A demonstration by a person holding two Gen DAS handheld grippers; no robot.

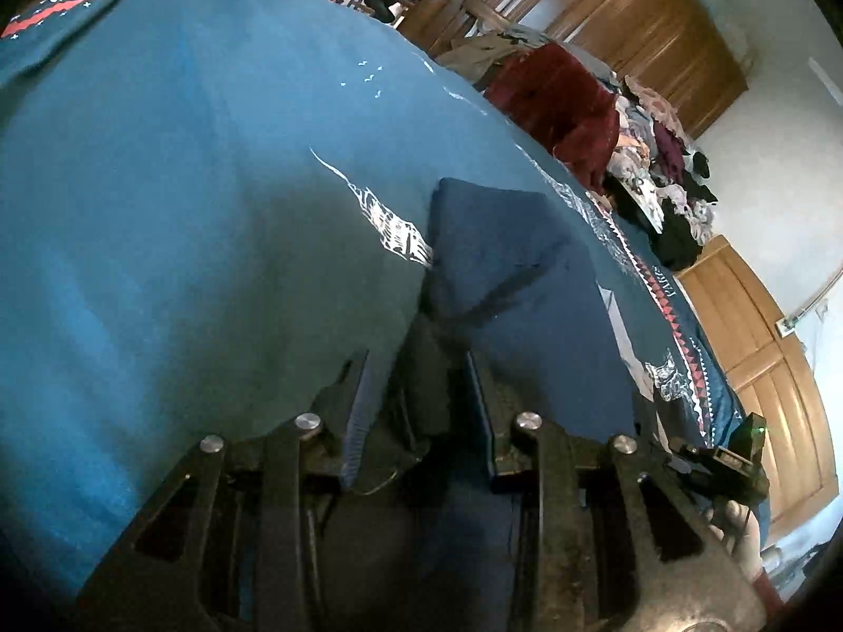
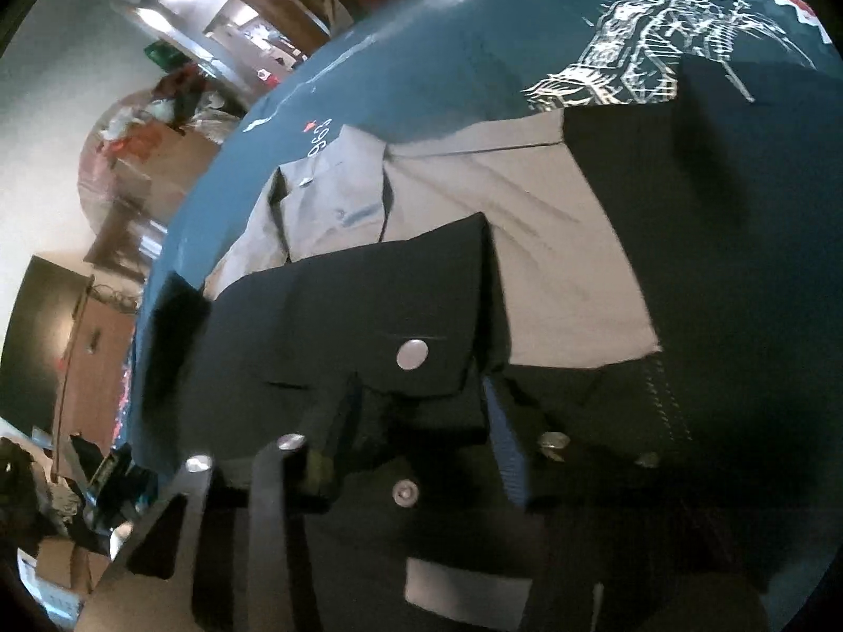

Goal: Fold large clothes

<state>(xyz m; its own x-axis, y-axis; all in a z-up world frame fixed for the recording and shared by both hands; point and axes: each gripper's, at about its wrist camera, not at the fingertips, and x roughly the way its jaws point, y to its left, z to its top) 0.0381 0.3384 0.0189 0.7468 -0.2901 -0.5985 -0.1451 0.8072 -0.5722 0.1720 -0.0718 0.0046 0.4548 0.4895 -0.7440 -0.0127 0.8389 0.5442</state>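
Observation:
A dark navy jacket lies on a bed covered by a teal printed sheet point(image 1: 184, 184). In the left wrist view a folded part of the jacket point(image 1: 506, 263) rises just ahead of my left gripper point(image 1: 419, 411), whose blue-padded fingers are shut on dark cloth. In the right wrist view the jacket point(image 2: 342, 316) is spread with its grey lining point(image 2: 527, 221) showing and a metal snap point(image 2: 412, 354) on a flap. My right gripper point(image 2: 421, 432) is shut on a bunched jacket edge; cloth drapes over and hides its right side.
A dark red cloth point(image 1: 558, 100) and a heap of mixed clothes point(image 1: 658, 168) lie at the far side of the bed. Wooden wardrobes point(image 1: 632, 16) line the wall. Boxes and clutter point(image 2: 63, 484) sit on the floor by the bed edge.

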